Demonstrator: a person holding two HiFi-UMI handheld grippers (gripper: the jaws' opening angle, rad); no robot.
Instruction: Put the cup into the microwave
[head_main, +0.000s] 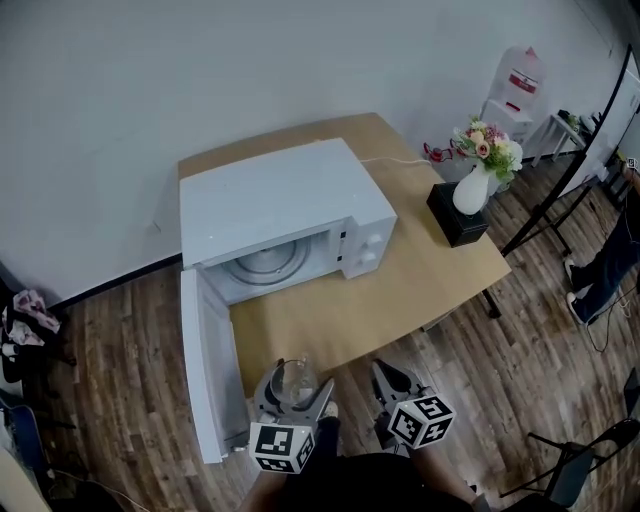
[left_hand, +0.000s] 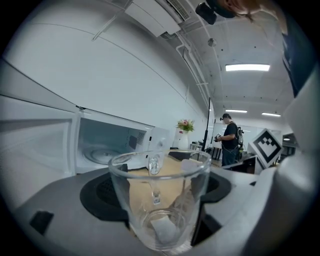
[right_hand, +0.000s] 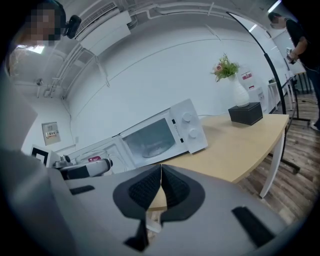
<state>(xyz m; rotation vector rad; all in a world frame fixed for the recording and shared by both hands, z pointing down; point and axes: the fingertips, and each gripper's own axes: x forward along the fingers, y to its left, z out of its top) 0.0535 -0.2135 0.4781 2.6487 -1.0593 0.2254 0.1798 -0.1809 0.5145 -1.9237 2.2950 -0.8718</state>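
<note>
My left gripper (head_main: 293, 394) is shut on a clear glass cup (head_main: 294, 381), upright between its wide-set jaws, just off the table's near edge. In the left gripper view the cup (left_hand: 160, 197) fills the middle, its handle turned away, with the pads (left_hand: 102, 192) against its sides. The white microwave (head_main: 285, 215) stands on the wooden table (head_main: 400, 290) with its door (head_main: 205, 365) swung open to the left and the glass turntable (head_main: 268, 262) showing. My right gripper (head_main: 393, 381) hangs beside the left one, shut and empty; its pads (right_hand: 150, 187) meet in the right gripper view.
A white vase of flowers (head_main: 480, 165) stands on a black box (head_main: 455, 215) at the table's far right corner. A person (head_main: 605, 265) stands at the right edge. A black stand (head_main: 570, 160) leans nearby, and a folding chair (head_main: 580, 455) sits at the lower right.
</note>
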